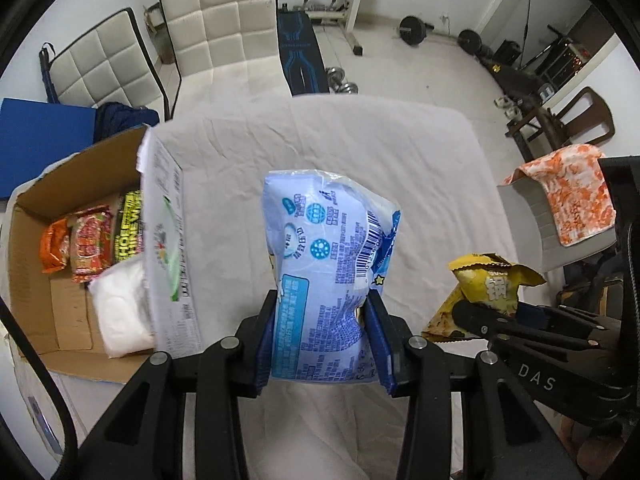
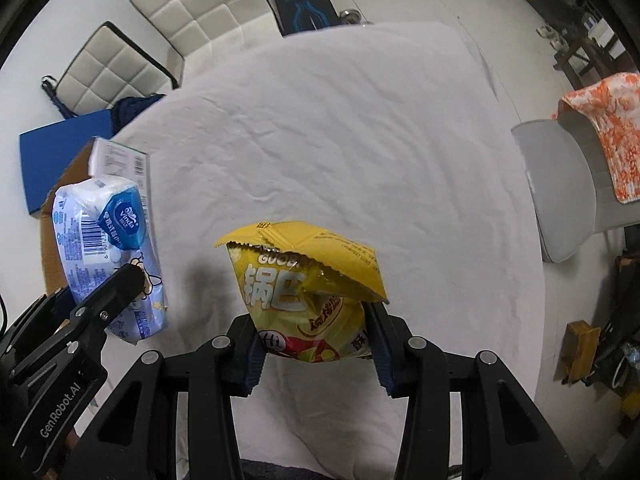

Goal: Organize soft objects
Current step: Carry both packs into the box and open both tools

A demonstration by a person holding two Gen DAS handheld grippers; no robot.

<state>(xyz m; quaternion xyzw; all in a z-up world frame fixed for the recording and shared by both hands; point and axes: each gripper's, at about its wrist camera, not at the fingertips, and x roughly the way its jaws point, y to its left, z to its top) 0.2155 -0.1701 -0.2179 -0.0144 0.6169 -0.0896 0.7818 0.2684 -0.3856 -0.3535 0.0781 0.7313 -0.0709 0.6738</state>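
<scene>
My left gripper [image 1: 326, 312] is shut on a light blue tissue pack [image 1: 328, 256] and holds it upright above the white-sheeted table [image 1: 360, 148]; the pack also shows in the right wrist view [image 2: 108, 248]. My right gripper [image 2: 312, 332] is shut on a yellow snack bag [image 2: 308, 284] and holds it above the sheet; the bag also shows in the left wrist view [image 1: 484, 292]. An open cardboard box [image 1: 36, 272] stands at the table's left and holds several snack packets [image 1: 86, 244] and a white soft pack [image 1: 120, 312].
The box's white printed flap [image 1: 168, 248] stands up between box and tissue pack. A grey chair with an orange patterned towel [image 1: 572, 196] is at the right. White padded chairs [image 1: 224, 24] stand behind the table. Gym weights lie on the far floor.
</scene>
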